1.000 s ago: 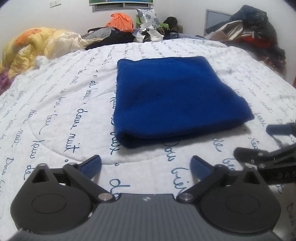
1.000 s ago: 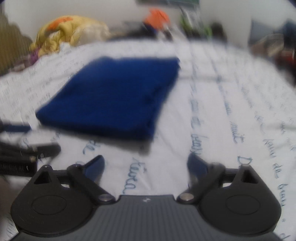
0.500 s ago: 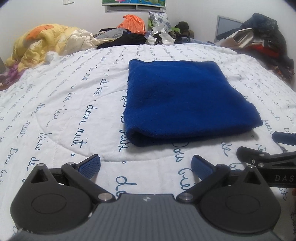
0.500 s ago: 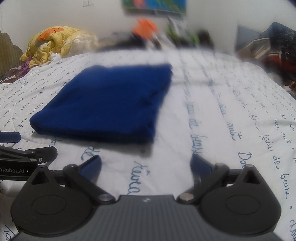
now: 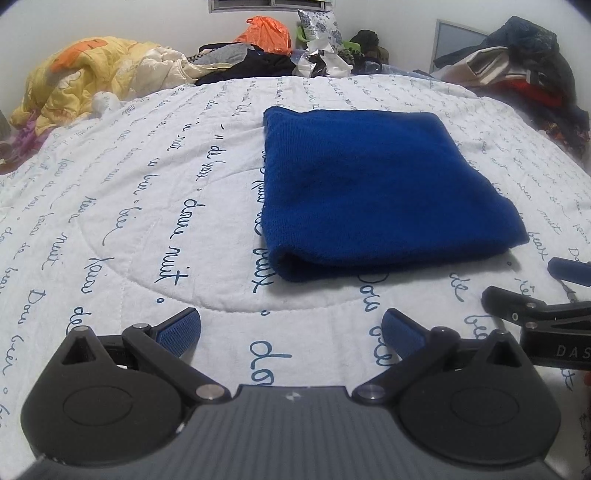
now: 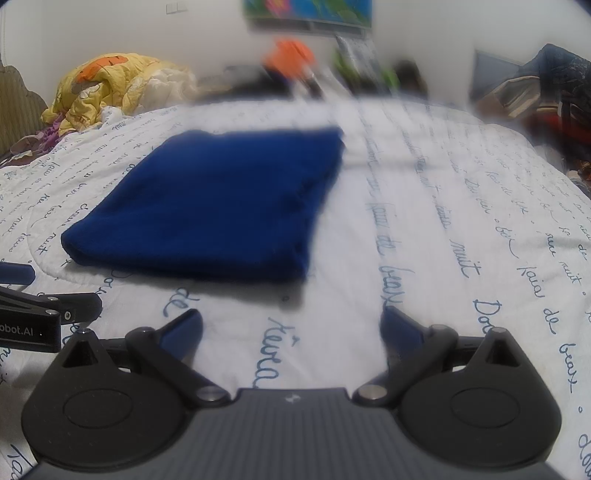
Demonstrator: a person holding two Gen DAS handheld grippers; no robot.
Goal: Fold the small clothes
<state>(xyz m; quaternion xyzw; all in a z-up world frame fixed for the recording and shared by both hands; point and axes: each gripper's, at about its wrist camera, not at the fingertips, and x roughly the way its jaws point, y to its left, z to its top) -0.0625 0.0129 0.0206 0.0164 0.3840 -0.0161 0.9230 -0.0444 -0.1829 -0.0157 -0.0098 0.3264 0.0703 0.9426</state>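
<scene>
A folded dark blue cloth [image 5: 376, 192] lies flat on a white bedspread [image 5: 147, 192] printed with blue script. Its rolled fold edge faces me. My left gripper [image 5: 291, 326] hovers open just short of that edge, with nothing between its blue pads. From the right wrist view the same cloth [image 6: 218, 203] sits ahead and to the left. There my right gripper [image 6: 291, 326] is open and holds nothing, over bare bedspread [image 6: 461, 221]. Each gripper shows at the side of the other's view: the right one [image 5: 546, 291] and the left one [image 6: 37, 291].
A crumpled yellow quilt [image 5: 92, 81] is heaped at the far left of the bed. Dark clothes and an orange bag [image 5: 266, 31] lie along the far edge. More piled clothing [image 5: 517, 66] sits at the far right.
Both grippers have drawn back slightly from the blue cloth and tilted up, so the cloth sits a little farther ahead. Both stay open. The cloth has not moved.
</scene>
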